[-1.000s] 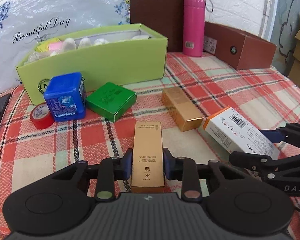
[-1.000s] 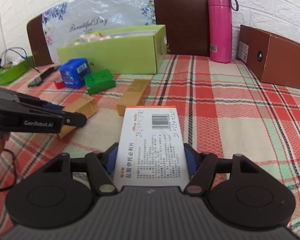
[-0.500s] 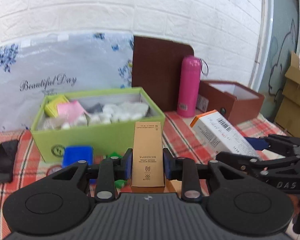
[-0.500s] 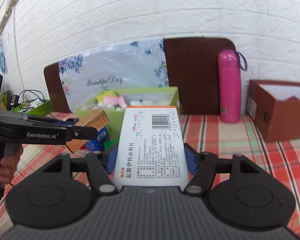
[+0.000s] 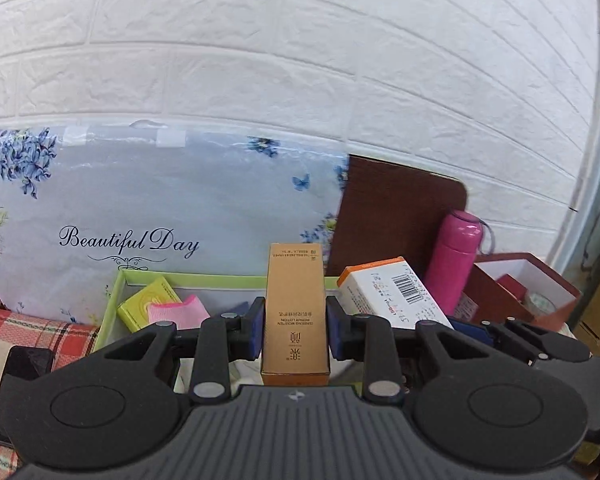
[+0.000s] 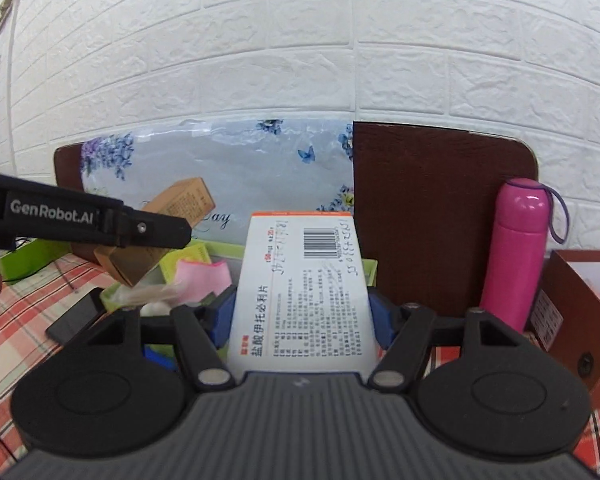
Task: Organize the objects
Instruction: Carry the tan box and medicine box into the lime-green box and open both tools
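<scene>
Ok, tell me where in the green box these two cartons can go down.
The green box is crowded at its left end with a yellow packet and pink cloth. Behind the tan carton and white carton, its floor is hidden, so free room there is unconfirmed.

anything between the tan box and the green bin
Nothing visible. The left gripper holds the tan box above the near rim of the open green bin; yellow and pink items already lie at its left end.
</scene>
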The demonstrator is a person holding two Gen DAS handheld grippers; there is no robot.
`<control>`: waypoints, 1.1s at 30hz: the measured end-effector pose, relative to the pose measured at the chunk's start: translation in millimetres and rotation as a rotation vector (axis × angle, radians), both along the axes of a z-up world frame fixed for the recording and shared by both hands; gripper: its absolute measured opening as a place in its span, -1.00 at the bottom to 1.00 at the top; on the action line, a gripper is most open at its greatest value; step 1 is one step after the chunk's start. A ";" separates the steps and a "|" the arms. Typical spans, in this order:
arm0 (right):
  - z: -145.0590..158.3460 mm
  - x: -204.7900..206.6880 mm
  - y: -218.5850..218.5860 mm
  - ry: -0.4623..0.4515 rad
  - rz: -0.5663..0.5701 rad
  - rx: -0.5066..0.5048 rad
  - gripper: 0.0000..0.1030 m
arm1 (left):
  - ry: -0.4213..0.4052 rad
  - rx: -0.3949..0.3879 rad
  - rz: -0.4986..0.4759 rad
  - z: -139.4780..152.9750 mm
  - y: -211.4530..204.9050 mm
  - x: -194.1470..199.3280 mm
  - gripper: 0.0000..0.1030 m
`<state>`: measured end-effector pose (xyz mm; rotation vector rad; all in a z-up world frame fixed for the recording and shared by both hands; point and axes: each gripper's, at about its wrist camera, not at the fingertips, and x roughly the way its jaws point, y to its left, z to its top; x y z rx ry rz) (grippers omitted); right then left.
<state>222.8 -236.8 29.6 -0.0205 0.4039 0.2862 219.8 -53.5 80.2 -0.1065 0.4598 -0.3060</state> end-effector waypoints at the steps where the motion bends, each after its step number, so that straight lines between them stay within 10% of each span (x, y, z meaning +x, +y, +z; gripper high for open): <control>1: -1.9 8.3 2.4 0.002 -0.004 -0.001 0.27 | 0.008 -0.001 0.010 -2.5 1.6 8.0 -0.39; 12: -42.8 64.9 22.5 0.050 -0.048 -0.021 0.29 | 0.081 -0.031 0.051 -35.2 13.1 69.6 -0.34; 15: -55.0 65.6 26.4 0.087 0.005 -0.054 0.73 | 0.103 -0.003 0.071 -46.6 14.2 72.6 0.38; 33: -31.6 11.0 11.2 -0.025 0.009 -0.032 1.00 | 0.089 0.069 0.112 -23.4 14.0 27.2 0.53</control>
